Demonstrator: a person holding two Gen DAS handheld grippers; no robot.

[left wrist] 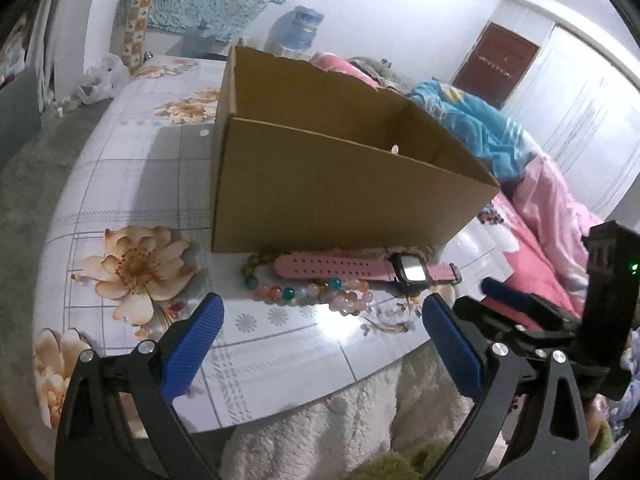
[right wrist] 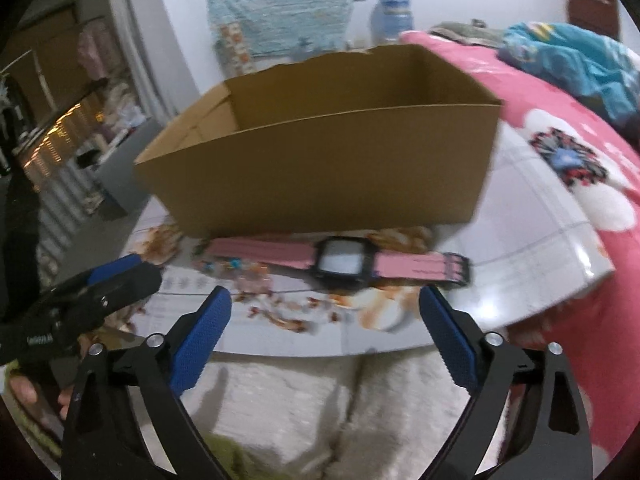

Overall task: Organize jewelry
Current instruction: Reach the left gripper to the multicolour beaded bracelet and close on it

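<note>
An open cardboard box [left wrist: 332, 184] [right wrist: 320, 164] stands on the floral table [left wrist: 132, 176]. Along its near side lies a pink-strapped watch [left wrist: 360, 270] [right wrist: 340, 262] with a black square face. A bracelet of coloured beads [left wrist: 308, 294] [right wrist: 240, 268] lies beside and under the strap. My left gripper [left wrist: 324, 304] is open above the table's near edge, short of the beads, with nothing between its blue pads. My right gripper [right wrist: 326, 300] is open too, just short of the watch and holding nothing. Each gripper also shows at the side of the other's view.
A bed with pink and blue bedding [left wrist: 520, 184] [right wrist: 560, 92] lies to the right of the table. A fluffy white cover [right wrist: 288, 400] hangs below the table's near edge. A water jug [left wrist: 296, 28] and a wall hanging [right wrist: 284, 4] are behind the box.
</note>
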